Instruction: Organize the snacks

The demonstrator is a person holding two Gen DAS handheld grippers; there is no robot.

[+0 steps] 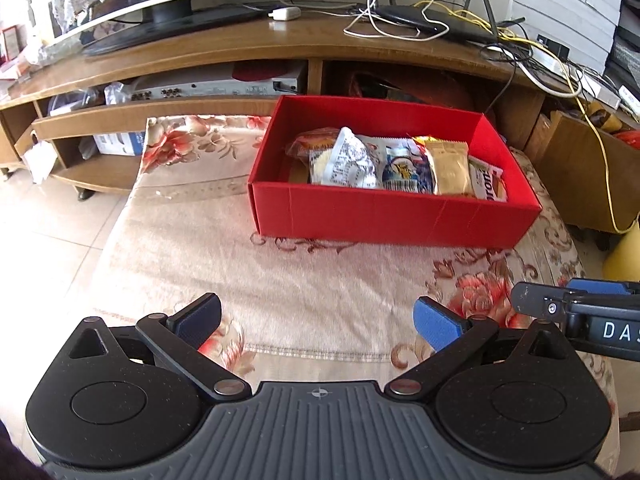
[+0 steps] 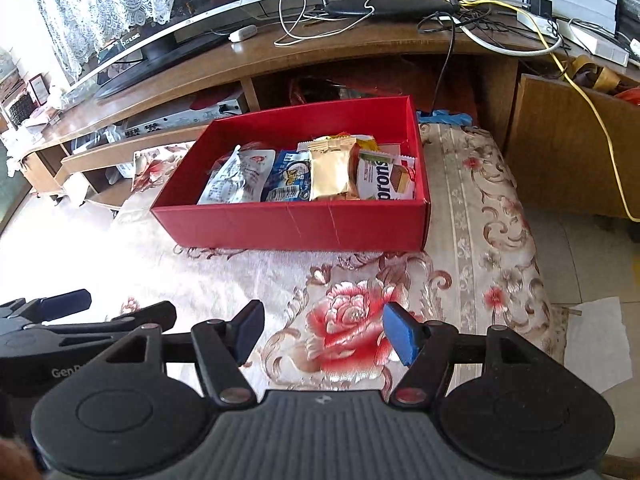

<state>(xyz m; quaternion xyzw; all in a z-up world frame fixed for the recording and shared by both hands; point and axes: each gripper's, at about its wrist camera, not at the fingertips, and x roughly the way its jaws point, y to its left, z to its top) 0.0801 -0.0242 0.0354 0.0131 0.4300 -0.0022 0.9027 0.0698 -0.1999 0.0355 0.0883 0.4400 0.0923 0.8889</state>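
Both claws are spread and hold nothing: your left gripper (image 1: 318, 322) hangs over the flowered cloth (image 1: 280, 272) with its blue pads wide apart, and your right gripper (image 2: 323, 334) sits just beside it, equally parted, above a red rose in the pattern.

Ahead of you the red box (image 1: 392, 216) rests on that cloth, close to the wooden TV stand (image 1: 240, 56). The snacks lie inside it, packed toward the near right part: a white crinkled bag (image 1: 352, 158), a blue packet (image 2: 290, 178), a gold pouch (image 2: 332, 168) and a white-and-green biscuit pack (image 2: 380, 178). No packet shows on the cloth outside the box, so the sorting looks largely done.

Expect these wrappers to be light, soft and slick; the film will crumple and slide, and biscuits inside may crack under a hard squeeze. You would do best to pinch a sealed end seam, such as the gold pouch's serrated top edge, rather than the puffed middle.

The box is thin cardboard, likely to skid or tip if you nudge its near wall, so come in from above the rim. You have open cloth between grippers and box; the far left part of the box has spare floor. Mind the cloth's right edge and the cables (image 1: 400, 20) beyond.
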